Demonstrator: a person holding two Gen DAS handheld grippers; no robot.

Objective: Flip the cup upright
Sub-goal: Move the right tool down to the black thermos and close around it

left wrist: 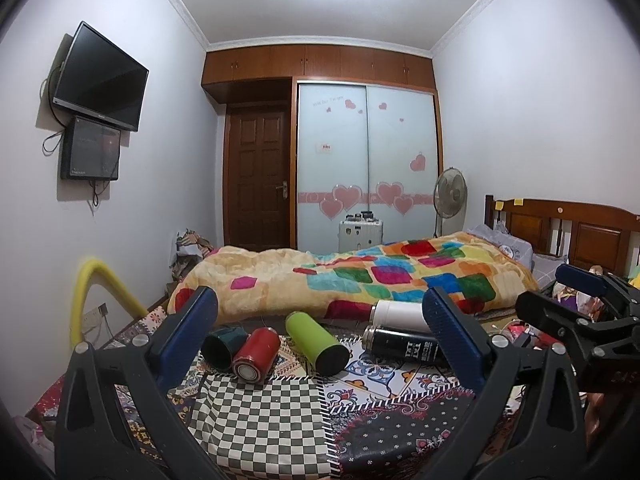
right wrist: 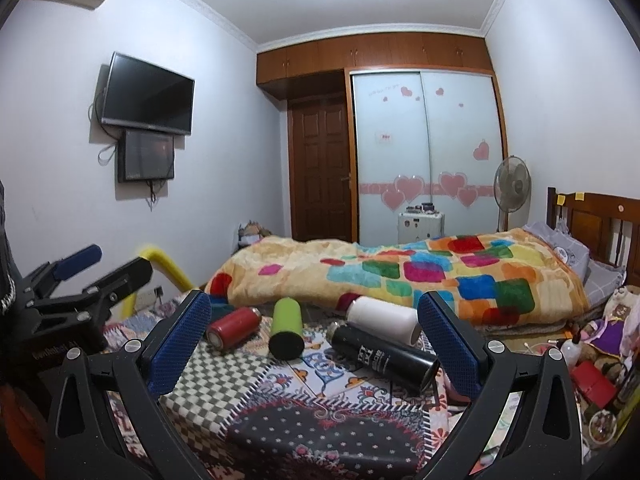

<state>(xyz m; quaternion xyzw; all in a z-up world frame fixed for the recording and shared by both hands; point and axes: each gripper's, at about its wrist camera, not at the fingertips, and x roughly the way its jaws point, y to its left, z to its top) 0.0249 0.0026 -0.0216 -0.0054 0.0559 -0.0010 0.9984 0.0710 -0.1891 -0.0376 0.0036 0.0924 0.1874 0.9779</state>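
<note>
Five flasks, red [left wrist: 256, 354], green [left wrist: 316, 342], white [left wrist: 400, 314], black [left wrist: 404, 346], teal [left wrist: 222, 344], lie toppled on patchwork cloth [left wrist: 260, 412]. Left gripper [left wrist: 320, 332] and right gripper [right wrist: 314, 336] hover wide open, empty, poised for approach.

Five drinking vessels lay on their sides on the patterned bedspread [left wrist: 400, 432]: one dark teal cup [left wrist: 222, 345], one red bottle [left wrist: 256, 354], one green bottle [left wrist: 316, 342], one white bottle [left wrist: 400, 314] and one black bottle [left wrist: 404, 346]. Two screens hung at upper left.

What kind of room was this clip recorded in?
A home bedroom, most likely: a bed with a colourful blanket, a sliding-door wardrobe, and a wall-mounted TV. The cups lie on a patterned spread.
</note>
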